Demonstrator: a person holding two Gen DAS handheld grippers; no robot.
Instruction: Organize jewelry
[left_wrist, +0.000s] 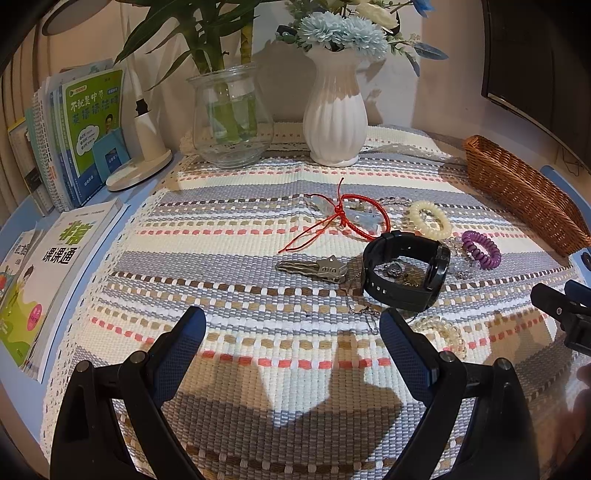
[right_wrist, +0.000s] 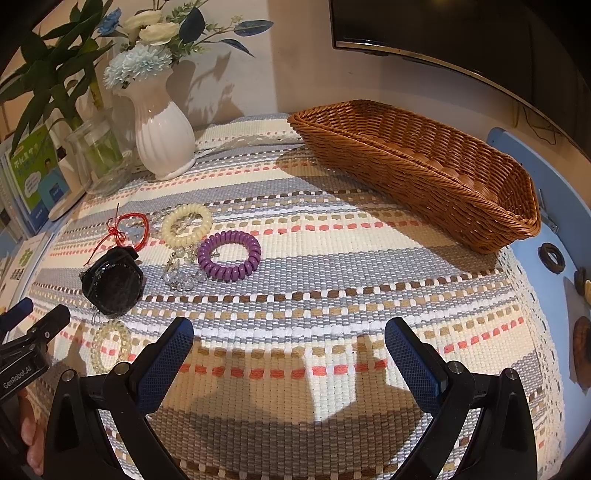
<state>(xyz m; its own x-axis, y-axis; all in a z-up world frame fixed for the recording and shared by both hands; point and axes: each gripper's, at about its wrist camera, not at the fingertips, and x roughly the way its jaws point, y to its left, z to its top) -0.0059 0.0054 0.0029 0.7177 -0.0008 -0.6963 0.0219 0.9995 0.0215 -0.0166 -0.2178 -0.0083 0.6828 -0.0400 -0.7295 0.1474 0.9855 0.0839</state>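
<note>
Jewelry lies on a striped woven mat: a black watch (left_wrist: 404, 271) (right_wrist: 112, 282), a red cord bracelet (left_wrist: 354, 216) (right_wrist: 127, 229), a cream coil band (left_wrist: 430, 218) (right_wrist: 187, 224), a purple coil band (left_wrist: 481, 249) (right_wrist: 229, 255), a clear bead bracelet (right_wrist: 183, 277), a clear coil band (left_wrist: 441, 332) (right_wrist: 109, 345) and keys (left_wrist: 314, 268). A brown wicker basket (left_wrist: 524, 195) (right_wrist: 424, 162) stands at the right, with nothing visible inside. My left gripper (left_wrist: 293, 339) is open and empty, just short of the watch. My right gripper (right_wrist: 290, 347) is open and empty over bare mat.
A white vase (left_wrist: 334, 110) (right_wrist: 162, 133) and a glass jar with a plant (left_wrist: 231, 118) stand at the back. Books (left_wrist: 74, 133) and a lamp base (left_wrist: 142, 162) are on the left. A dark monitor (right_wrist: 461, 33) hangs behind the basket. Small objects (right_wrist: 552, 258) lie off the mat's right edge.
</note>
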